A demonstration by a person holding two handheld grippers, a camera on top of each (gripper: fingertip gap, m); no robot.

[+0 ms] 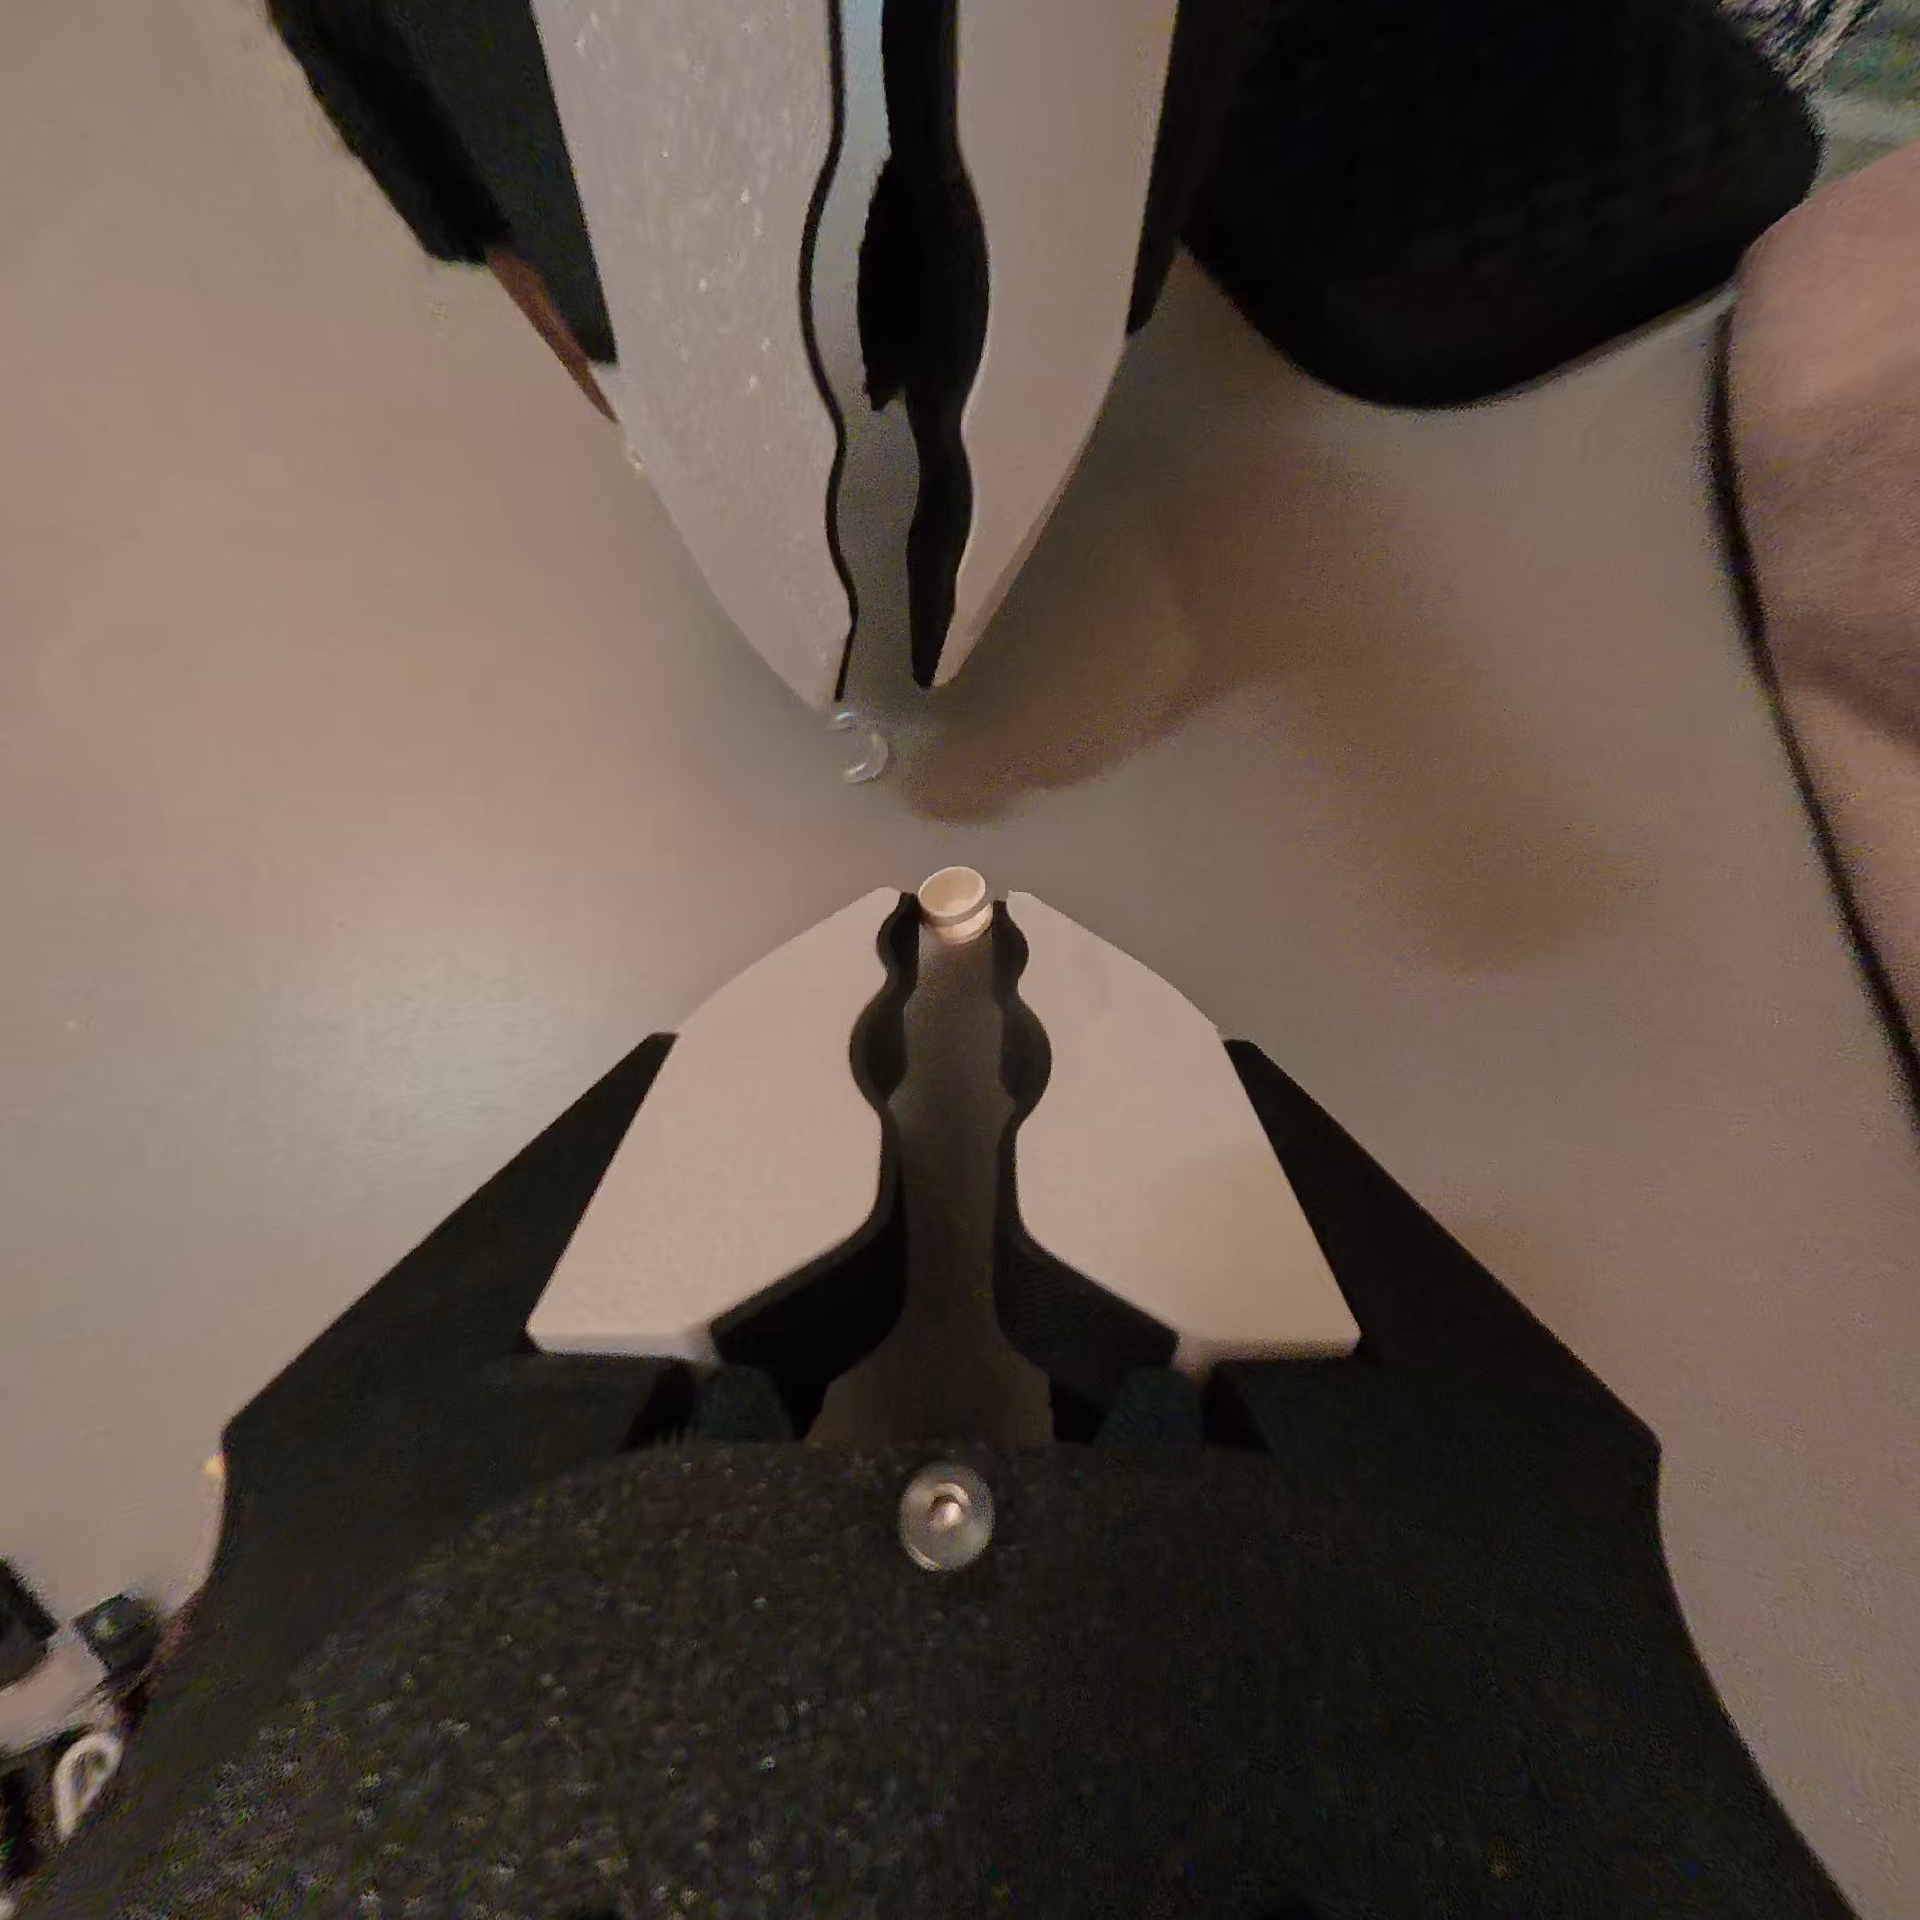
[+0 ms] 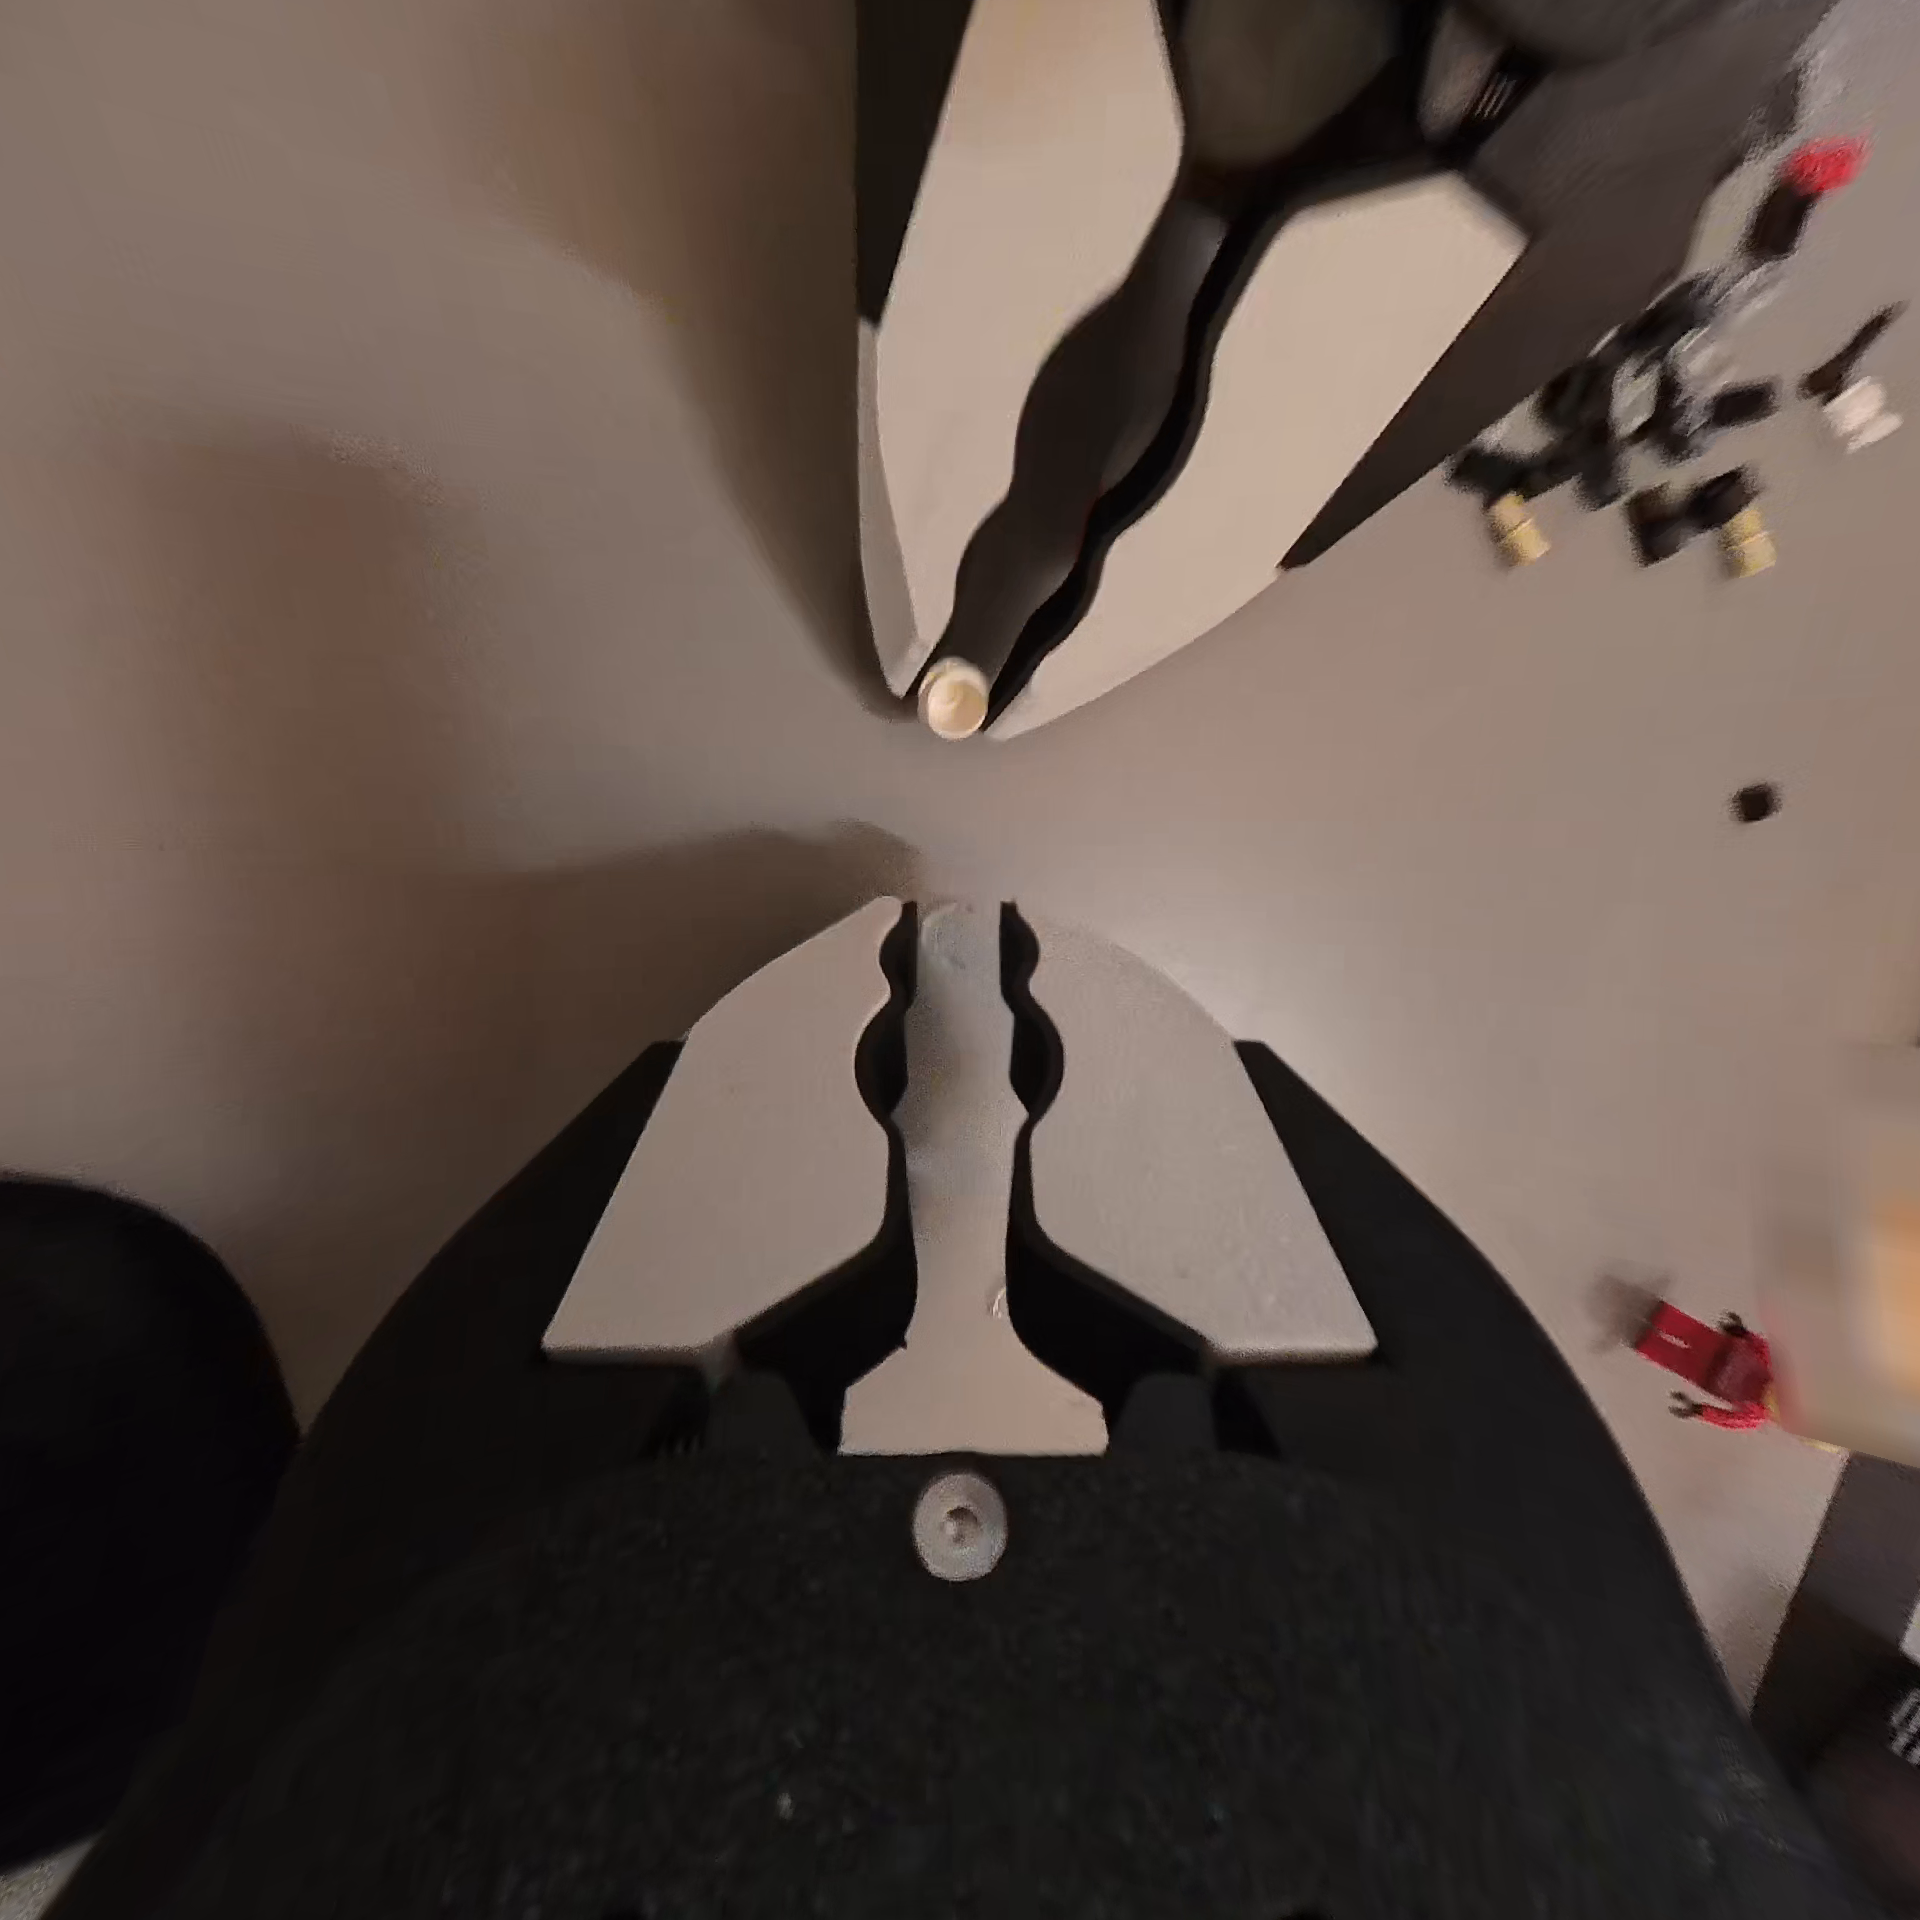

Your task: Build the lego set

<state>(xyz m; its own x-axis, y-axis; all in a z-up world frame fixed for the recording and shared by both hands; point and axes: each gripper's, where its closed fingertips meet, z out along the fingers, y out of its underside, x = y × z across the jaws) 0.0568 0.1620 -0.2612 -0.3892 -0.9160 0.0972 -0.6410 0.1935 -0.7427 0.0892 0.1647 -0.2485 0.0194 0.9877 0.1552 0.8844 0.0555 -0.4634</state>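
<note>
Left wrist view: left hand-held gripper [image 1: 953,902] is clenched on a small cream round piece [image 1: 954,902] at its fingertips, held just above the pale counter [image 1: 312,831]. Facing it tip to tip, the right hand-held gripper [image 1: 883,686] pinches a tiny clear round piece [image 1: 858,744] that sticks out below its tips. The two pieces are near each other but apart, with a gap of bare counter between them.

Right wrist view: same face-off from the other side. Cream round piece [image 2: 952,707] sits in the far gripper's tips. The clear piece at the near tips is blurred and hard to make out here, so the grasp reads mainly from the other camera. Loose parts [image 2: 1662,416], mostly black with a few tan cylinders, lie scattered at upper right, well away. A red piece [image 2: 1704,1361] sits at the right edge, blurred. One small black piece [image 2: 1756,802] lies alone.

Step in hand, as a judgement: mating two small round pieces in mid-air, early in the build since the pile looks mostly untouched. The next move calls for lining up both axes and pressing the tips together straight. Risk: the clear piece is held only by its edge and could pop out or twist.
</note>
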